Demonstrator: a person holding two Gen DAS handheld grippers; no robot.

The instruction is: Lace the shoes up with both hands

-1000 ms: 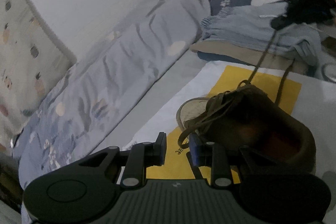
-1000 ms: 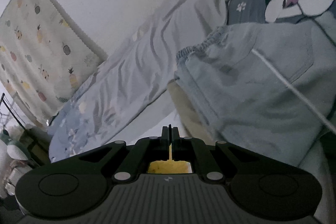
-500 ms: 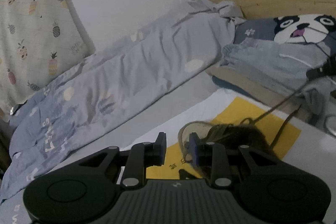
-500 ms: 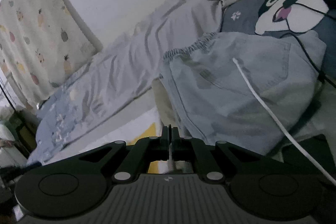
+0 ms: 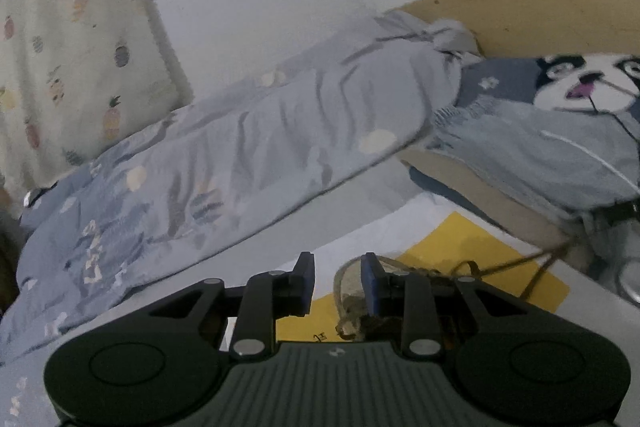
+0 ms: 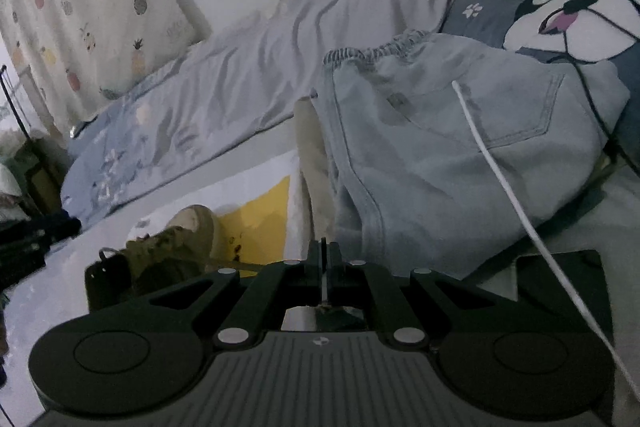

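The brown shoe (image 6: 176, 247) lies on a yellow sheet (image 5: 480, 259) spread over the white bed surface (image 5: 352, 243); in the left wrist view only its pale toe shows, just beyond the left gripper (image 5: 337, 281). That gripper's jaws stand partly apart with nothing pressed between their blue pads. A brown lace (image 5: 532, 259) runs taut from the shoe up to the right edge of that view. The right gripper (image 6: 325, 263) has its jaws together, and a thin strand sits pinched in the slit between them; whether it is the lace is hard to tell. Behind lie folded light denim trousers (image 6: 440, 147), a white cable (image 6: 520, 207), a dog-face pillow (image 6: 560, 15) and a rumpled grey-blue quilt (image 5: 240, 155).
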